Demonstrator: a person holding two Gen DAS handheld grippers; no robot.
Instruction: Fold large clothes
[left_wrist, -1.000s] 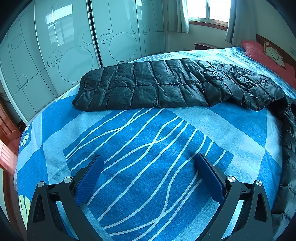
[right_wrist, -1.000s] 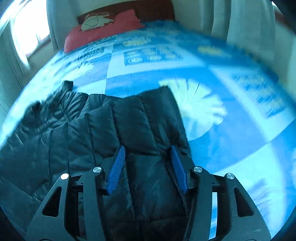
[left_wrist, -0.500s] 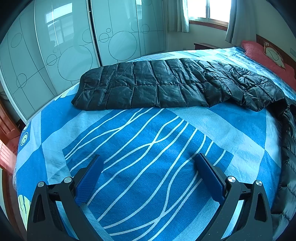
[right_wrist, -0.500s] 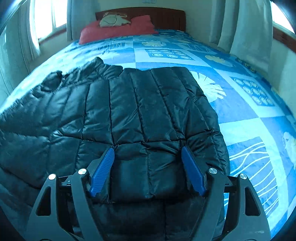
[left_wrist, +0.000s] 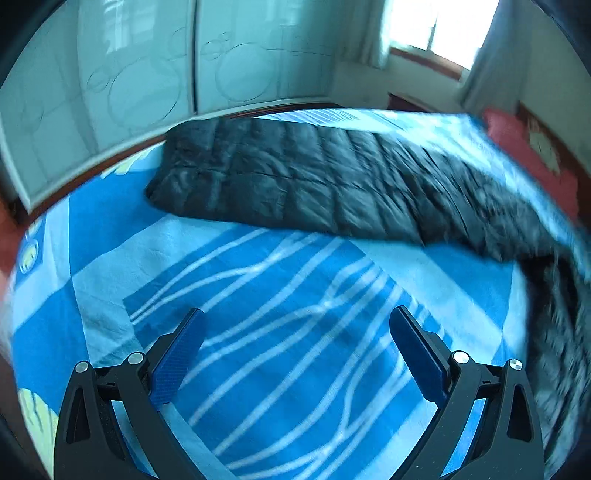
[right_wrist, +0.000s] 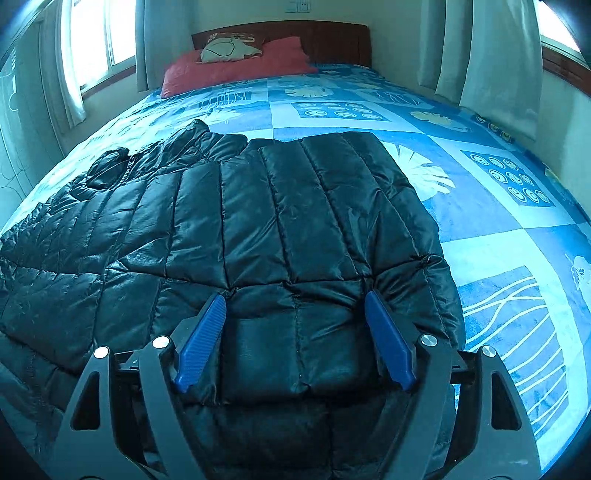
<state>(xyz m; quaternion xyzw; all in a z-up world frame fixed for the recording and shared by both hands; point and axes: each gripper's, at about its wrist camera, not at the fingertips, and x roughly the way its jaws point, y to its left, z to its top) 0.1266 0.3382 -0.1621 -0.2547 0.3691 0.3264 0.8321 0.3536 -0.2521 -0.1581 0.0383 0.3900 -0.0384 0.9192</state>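
- A black padded jacket (right_wrist: 280, 236) is laid on the bed (right_wrist: 498, 229), partly folded; more folding is judged left
- The right hand-held gripper (right_wrist: 295, 332) has just been opening, jacket between released jaws
- The left hand-held gripper (left_wrist: 295, 354) is spread, empty

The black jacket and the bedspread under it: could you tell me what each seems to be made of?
Black jacket: apparently a padded, down-style coat with a thin synthetic shell, judging by its stitched puffy channels and slight sheen. Bedspread: a soft matte woven or terry-like cloth, printed with blue and white patches; the exact fibre cannot be told.
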